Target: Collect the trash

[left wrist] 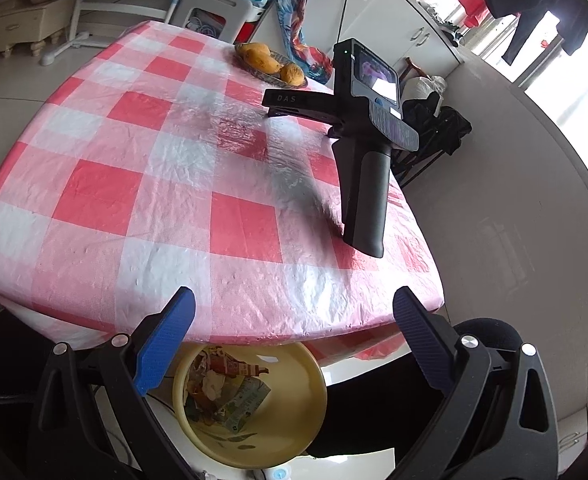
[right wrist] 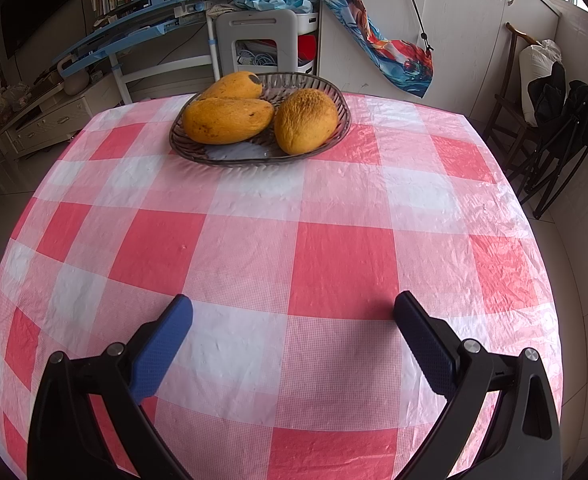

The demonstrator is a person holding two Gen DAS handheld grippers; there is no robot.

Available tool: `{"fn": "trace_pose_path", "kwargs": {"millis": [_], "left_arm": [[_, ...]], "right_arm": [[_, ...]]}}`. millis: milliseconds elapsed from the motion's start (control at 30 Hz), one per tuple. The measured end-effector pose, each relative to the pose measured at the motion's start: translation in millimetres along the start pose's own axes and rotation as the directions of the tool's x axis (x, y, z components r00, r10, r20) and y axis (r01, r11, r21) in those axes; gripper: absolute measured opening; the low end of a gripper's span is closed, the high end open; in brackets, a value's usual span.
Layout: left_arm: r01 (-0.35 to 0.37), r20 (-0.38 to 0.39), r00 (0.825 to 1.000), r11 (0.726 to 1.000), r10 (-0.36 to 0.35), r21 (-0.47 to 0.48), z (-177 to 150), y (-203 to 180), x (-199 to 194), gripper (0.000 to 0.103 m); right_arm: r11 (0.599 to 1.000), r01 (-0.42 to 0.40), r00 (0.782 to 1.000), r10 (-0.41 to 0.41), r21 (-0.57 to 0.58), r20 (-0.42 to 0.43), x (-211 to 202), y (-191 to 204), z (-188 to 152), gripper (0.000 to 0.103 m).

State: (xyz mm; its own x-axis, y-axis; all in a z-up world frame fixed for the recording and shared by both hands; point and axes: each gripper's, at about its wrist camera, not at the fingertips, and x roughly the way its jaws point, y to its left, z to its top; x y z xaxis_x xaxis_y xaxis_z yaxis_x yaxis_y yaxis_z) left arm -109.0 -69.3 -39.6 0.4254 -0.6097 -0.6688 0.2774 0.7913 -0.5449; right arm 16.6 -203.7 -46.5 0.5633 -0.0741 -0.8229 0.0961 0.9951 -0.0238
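A yellow basin (left wrist: 314,376) sits below the table's near edge, holding crumpled wrappers and paper scraps (left wrist: 230,392). My left gripper (left wrist: 294,304) hangs open over the table edge and the basin, with nothing between its blue fingers. The right gripper (left wrist: 278,106) shows in the left wrist view as a black handheld unit, its handle resting on the red-and-white checked tablecloth (left wrist: 166,184) with no hand on it. In the right wrist view the right gripper (right wrist: 292,308) is open above bare tablecloth (right wrist: 334,264). I see no loose trash on the table.
A grey woven dish (right wrist: 334,136) with three mangoes (right wrist: 226,120) stands at the table's far side. A white stool (right wrist: 262,36), a blue rack (right wrist: 142,20), white cupboards (right wrist: 474,20) and a chair with dark clothes (right wrist: 566,108) surround the table.
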Motion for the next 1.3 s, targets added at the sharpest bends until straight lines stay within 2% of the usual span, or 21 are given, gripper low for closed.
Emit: {"fn": "trace_pose_path", "kwargs": {"millis": [200, 733, 767, 867, 900, 1033, 1167, 1300], "left_arm": [[0.052, -0.008, 0.999, 0.998, -0.053, -0.034, -1.6, 0.1, 1.0, 0.096], [0.054, 0.0, 0.999, 0.997, -0.054, -0.049, -2.0, 0.8, -0.2, 0.096], [0.038, 0.002, 0.999, 0.998, -0.038, -0.046, -2.0, 1.9, -0.4, 0.096], [-0.096, 0.034, 0.995, 0.995, 0.096, -0.001, 1.0, 6.0, -4.1, 0.096], [-0.121, 0.041, 0.992, 0.993, 0.121, -0.008, 2.5, 9.4, -5.3, 0.096], [-0.146, 0.04, 0.988, 0.988, 0.148, -0.045, 6.9, 18.8, -7.4, 0.096], [-0.232, 0.044, 0.972, 0.973, 0.231, 0.003, 6.8, 16.5, -6.0, 0.096], [-0.274, 0.029, 0.961, 0.961, 0.274, 0.02, 7.1, 17.8, -2.9, 0.096]], "right_arm": [[1.0, 0.0, 1.0, 0.0, 0.0, 0.0, 0.0, -0.3, 0.0, 0.096], [1.0, 0.0, 1.0, 0.0, 0.0, 0.0, 0.2, -1.1, 0.0, 0.096], [1.0, 0.0, 1.0, 0.0, 0.0, 0.0, 0.2, -0.8, 0.0, 0.096], [1.0, 0.0, 1.0, 0.0, 0.0, 0.0, 0.3, -0.7, 0.0, 0.096], [1.0, 0.0, 1.0, 0.0, 0.0, 0.0, 0.3, -0.7, 0.0, 0.096], [1.0, 0.0, 1.0, 0.0, 0.0, 0.0, 0.3, -0.7, 0.0, 0.096], [1.0, 0.0, 1.0, 0.0, 0.0, 0.0, 0.3, -0.7, 0.0, 0.096], [1.0, 0.017, 1.0, -0.017, 0.025, 0.0, 2.9, 0.0, 2.6, 0.096]]}}
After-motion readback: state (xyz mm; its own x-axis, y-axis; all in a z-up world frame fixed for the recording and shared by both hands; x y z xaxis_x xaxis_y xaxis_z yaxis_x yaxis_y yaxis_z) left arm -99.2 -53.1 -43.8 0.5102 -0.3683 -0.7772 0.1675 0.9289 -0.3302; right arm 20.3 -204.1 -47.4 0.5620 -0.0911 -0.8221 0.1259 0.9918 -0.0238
